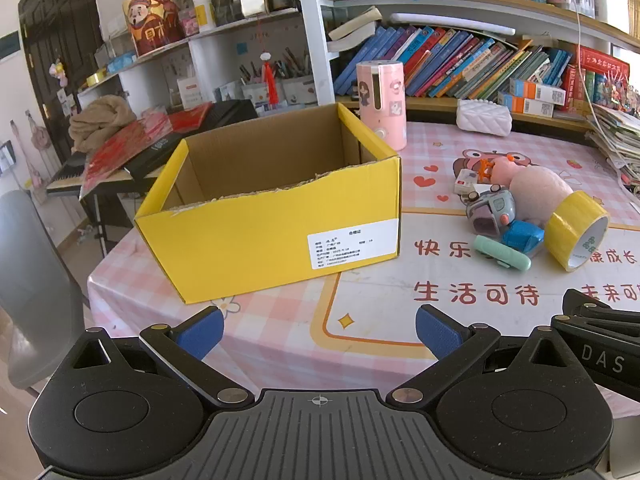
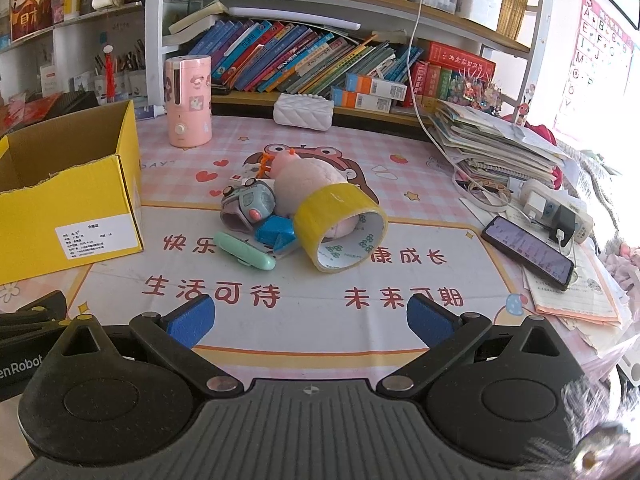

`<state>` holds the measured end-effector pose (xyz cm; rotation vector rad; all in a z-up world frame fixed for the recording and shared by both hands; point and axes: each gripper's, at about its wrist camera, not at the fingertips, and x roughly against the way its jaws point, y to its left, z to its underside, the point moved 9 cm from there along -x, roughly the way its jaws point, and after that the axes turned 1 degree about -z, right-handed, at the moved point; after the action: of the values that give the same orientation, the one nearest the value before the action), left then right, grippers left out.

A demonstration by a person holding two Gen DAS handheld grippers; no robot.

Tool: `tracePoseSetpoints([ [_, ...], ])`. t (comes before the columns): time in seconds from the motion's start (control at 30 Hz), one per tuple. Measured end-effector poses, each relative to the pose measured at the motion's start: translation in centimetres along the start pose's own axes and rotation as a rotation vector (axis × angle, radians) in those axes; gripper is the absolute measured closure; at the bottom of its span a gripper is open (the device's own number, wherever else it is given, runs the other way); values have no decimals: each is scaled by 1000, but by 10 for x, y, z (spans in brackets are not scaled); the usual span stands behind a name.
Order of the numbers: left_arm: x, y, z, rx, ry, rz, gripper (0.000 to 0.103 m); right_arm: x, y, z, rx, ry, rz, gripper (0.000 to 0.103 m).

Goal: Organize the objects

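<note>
Both grippers, left (image 1: 319, 330) and right (image 2: 311, 320), gape wide and empty above the table (image 2: 312, 320). The yellow box (image 1: 276, 236) stands open left of a heap: plush (image 2: 308, 178), tape (image 2: 342, 232), toy (image 2: 250, 202)

"DAS" on right tongs (image 1: 600, 344); "生活可待" on tablecloth (image 2: 400, 344)

The yellow box (image 1: 276, 216) is corrugated cardboard, matt, its near rim torn rough, with a smooth paper label. At three o'clock from it, the tape roll (image 2: 340, 224) looks glossy plastic on a paper core, leaning on a fuzzy pink plush toy (image 2: 308, 178). The tablecloth (image 2: 320, 320) looks smooth with a slight sheen.
</note>
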<state>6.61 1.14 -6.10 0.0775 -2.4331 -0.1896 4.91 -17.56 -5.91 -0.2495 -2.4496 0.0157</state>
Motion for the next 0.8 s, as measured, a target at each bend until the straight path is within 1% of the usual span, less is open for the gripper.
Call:
tracePoseSetpoints([
  [0.8, -1, 0, 2, 0, 3, 0, 0, -1, -1, 1, 3, 2, 2, 0],
])
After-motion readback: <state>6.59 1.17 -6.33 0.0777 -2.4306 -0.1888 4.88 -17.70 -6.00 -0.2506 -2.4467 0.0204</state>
